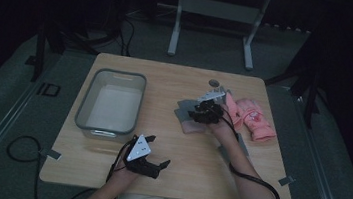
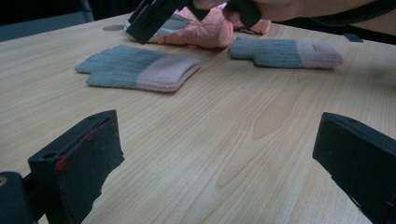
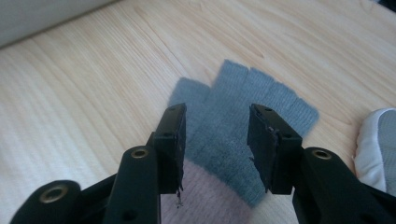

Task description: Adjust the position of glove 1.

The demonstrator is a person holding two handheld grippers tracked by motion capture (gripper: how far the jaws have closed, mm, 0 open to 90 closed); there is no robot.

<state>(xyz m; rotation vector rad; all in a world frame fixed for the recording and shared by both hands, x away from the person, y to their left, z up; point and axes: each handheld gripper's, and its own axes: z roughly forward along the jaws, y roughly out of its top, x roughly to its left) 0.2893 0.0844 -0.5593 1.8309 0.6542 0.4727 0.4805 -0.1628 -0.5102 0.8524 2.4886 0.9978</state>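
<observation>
Two grey knitted gloves with pink cuffs lie flat on the wooden table: one (image 2: 140, 70) nearer the middle, the other (image 2: 285, 51) beside it. My right gripper (image 1: 197, 114) hovers low over a grey glove (image 3: 243, 93), jaws partly apart on either side of its palm, pads not pressing it. In its own view the right gripper (image 3: 217, 116) points down at the glove's grey fingers. My left gripper (image 1: 158, 151) rests near the table's front edge, open wide over bare wood, with nothing between its jaws (image 2: 219, 154).
A grey plastic bin (image 1: 83, 104) stands on the table's left half. A pair of pink mittens (image 1: 255, 119) lies at the right, just behind the grey gloves. A small round disc (image 1: 213, 82) sits near the far edge. Cables trail off the front edge.
</observation>
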